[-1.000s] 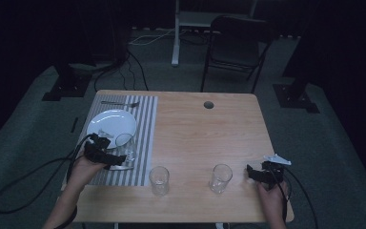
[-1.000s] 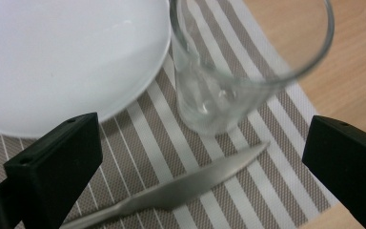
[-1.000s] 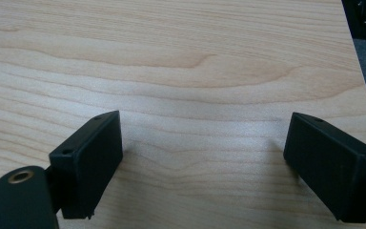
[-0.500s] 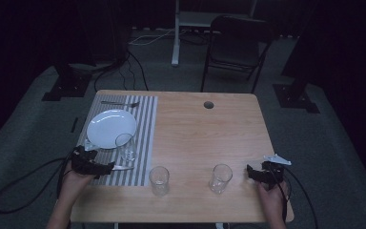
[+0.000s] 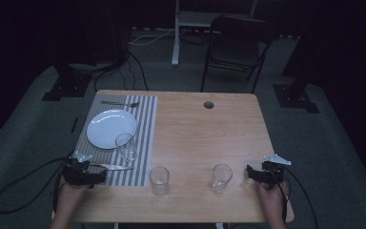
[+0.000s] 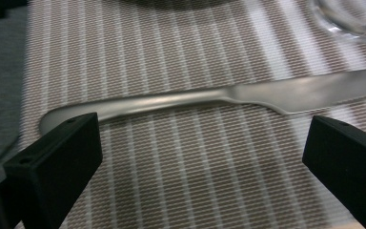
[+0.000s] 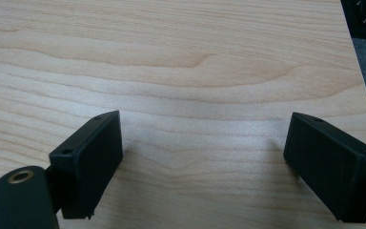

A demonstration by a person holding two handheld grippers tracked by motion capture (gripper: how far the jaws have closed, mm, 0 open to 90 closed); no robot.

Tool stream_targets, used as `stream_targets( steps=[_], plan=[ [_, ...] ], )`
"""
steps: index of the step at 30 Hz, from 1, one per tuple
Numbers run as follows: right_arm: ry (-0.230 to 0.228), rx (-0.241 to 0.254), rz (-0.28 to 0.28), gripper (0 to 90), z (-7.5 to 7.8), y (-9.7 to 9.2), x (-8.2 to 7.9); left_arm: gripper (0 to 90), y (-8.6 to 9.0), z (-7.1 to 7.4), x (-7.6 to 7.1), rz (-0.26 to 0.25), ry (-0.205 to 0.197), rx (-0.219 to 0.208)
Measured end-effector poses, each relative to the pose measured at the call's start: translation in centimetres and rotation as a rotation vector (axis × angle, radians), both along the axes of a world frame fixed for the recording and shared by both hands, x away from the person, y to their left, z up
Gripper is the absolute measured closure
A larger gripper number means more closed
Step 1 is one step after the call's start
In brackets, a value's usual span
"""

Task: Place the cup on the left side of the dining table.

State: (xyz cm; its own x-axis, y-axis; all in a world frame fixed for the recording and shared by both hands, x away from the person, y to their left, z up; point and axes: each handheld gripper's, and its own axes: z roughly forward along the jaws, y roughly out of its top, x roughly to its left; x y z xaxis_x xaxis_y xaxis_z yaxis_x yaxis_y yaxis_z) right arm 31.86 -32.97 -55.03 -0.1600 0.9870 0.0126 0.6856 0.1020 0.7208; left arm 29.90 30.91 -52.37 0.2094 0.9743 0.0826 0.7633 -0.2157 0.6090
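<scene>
Left gripper (image 6: pixel 205 162) spread wide, low over the striped grey woven placemat (image 6: pixel 181 181), flat silver metal knife (image 6: pixel 209 98) just beyond, unheld. Likely to skid off so thin a handle, nudging the clear drinking glass (image 5: pixel 125 146) nearby. Right gripper (image 7: pixel 202 164) spread too, over bare wooden table (image 7: pixel 181 71).

On my tabletop (image 5: pixel 195 138) a white plate (image 5: pixel 111 128) sits on the striped placemat (image 5: pixel 145 119); a fork (image 5: pixel 119 103) lies across the mat's far end, beyond the plate; one glass (image 5: pixel 126 146) stands on the mat just beside the plate's near rim; two more glasses stand on the bare wood near my edge, one (image 5: pixel 159 180) just off the mat's corner, the other (image 5: pixel 219 178) further to my right; a round hole (image 5: pixel 208 104) marks the far side; beyond the tabletop stands a dark chair (image 5: pixel 236 45).
</scene>
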Motion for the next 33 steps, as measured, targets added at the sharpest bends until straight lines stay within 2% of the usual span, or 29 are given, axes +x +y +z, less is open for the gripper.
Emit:
stream_targets(
  steps=[2,4,6,9,19,31,33],
  plan=[
    [0.000,0.000,0.000,12.5,0.0,0.0,0.0,0.2,0.1,-0.3,-0.2,0.012,0.004,-0.038],
    [0.000,0.000,0.000,12.5,0.0,0.0,0.0,0.1,0.1,-0.7,-0.3,0.013,0.013,-0.051],
    [0.000,0.000,0.000,12.5,0.0,0.0,0.0,0.1,0.0,-1.2,-0.5,0.011,0.026,-0.037],
    [0.000,0.000,0.000,12.5,0.0,0.0,0.0,0.1,0.3,-1.5,-0.7,0.026,0.015,-0.071],
    [0.000,0.000,0.000,12.5,0.0,0.0,0.0,0.1,0.4,-2.2,-1.7,0.025,-0.080,-0.088],
    [0.000,0.000,-0.004,12.5,0.0,0.0,0.0,0.1,0.3,-2.2,-1.9,0.048,-0.083,-0.087],
    [-0.001,0.000,-0.004,12.5,0.0,0.0,0.0,0.1,0.2,-2.2,-2.0,0.067,-0.083,-0.086]
  ],
)
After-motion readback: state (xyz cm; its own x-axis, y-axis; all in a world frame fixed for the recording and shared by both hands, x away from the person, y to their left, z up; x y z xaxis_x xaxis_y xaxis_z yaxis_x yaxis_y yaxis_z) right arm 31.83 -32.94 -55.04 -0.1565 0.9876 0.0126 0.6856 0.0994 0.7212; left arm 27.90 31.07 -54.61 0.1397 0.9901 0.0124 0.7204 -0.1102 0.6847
